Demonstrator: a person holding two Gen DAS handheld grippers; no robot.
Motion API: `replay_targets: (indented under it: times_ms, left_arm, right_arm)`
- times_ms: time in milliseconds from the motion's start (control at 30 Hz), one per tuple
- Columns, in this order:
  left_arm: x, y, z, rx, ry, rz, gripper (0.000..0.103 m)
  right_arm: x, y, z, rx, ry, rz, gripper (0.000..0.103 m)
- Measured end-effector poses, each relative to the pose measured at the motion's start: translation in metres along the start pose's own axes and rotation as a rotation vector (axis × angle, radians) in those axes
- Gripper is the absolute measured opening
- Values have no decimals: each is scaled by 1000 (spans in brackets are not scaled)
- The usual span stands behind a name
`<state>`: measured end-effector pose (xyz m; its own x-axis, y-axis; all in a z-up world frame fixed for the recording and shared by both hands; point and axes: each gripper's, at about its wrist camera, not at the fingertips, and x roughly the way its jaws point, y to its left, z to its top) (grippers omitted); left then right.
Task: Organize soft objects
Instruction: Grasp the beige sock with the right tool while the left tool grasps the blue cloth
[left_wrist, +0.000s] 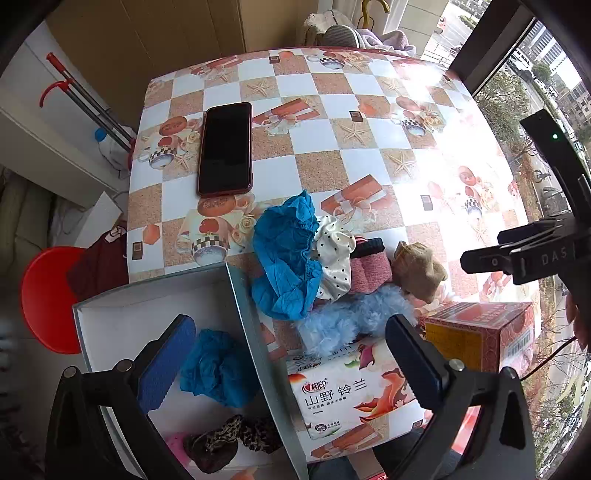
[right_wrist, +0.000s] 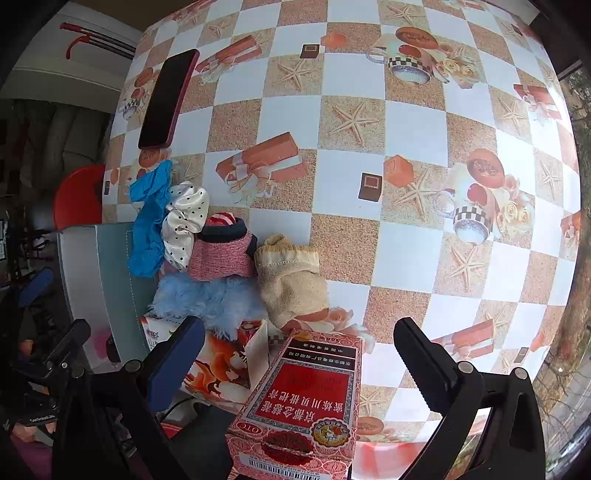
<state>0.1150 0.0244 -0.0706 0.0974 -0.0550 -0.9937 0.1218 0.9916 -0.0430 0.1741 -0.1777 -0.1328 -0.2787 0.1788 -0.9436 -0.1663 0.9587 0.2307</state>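
Both grippers, left (left_wrist: 291, 354) and right (right_wrist: 299, 350), hang open and empty, left one over the box (left_wrist: 236, 291) since soft stuff (left_wrist: 332, 266) gets sorted there.

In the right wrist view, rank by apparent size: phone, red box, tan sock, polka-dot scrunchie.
1. Red box, though nearest the camera, so inflated.
2. Phone and tan sock: too alike to rank.
3. Polka-dot scrunchie.

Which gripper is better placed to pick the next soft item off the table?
Probably right: the right gripper is open, facing the beige sock, though the red carton sits between. The left gripper hangs open over the box.
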Motion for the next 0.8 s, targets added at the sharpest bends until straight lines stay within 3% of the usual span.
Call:
replay_targets:
  times_ms: [133, 433, 567, 700, 800]
  left_arm:
    - [23, -11, 20, 14, 43, 16, 103]
    - [89, -34, 52, 41, 184, 64, 103]
    - [120, -40, 61, 31, 268, 75, 103]
    - [150, -45, 61, 16, 371, 27, 103]
    - [163, -52, 62, 20, 390, 13, 103]
  right_arm:
    - [33, 4, 22, -55, 99, 20, 103]
    - [103, -6, 44, -110, 286, -33, 103]
    - [112, -15, 40, -134, 281, -80, 103]
    - [107, -34, 37, -128, 250, -105, 103]
    - [100, -63, 34, -72, 202, -135, 103]
